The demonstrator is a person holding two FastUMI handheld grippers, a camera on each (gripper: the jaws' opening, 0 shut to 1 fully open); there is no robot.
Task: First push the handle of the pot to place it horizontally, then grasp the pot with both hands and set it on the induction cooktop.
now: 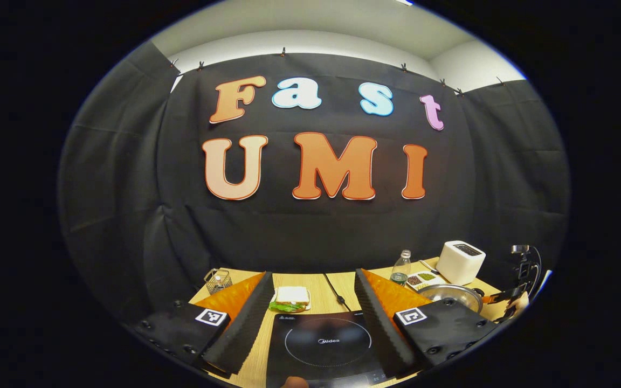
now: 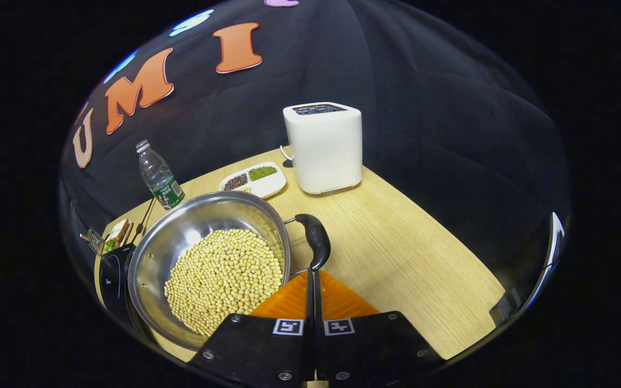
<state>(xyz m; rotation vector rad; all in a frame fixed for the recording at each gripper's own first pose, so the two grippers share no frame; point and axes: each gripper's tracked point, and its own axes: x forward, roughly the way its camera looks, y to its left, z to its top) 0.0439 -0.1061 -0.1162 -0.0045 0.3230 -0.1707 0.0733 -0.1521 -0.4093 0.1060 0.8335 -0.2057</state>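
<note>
Pushing the handle round comes first: the right gripper, fingers pressed together and holding nothing, has its tip at the handle's near end, seemingly touching. Push sideways, low and slow, so the pot of beans doesn't slide. The left gripper hangs wide open, empty, over the cooktop. Beyond stands a toaster.
</note>
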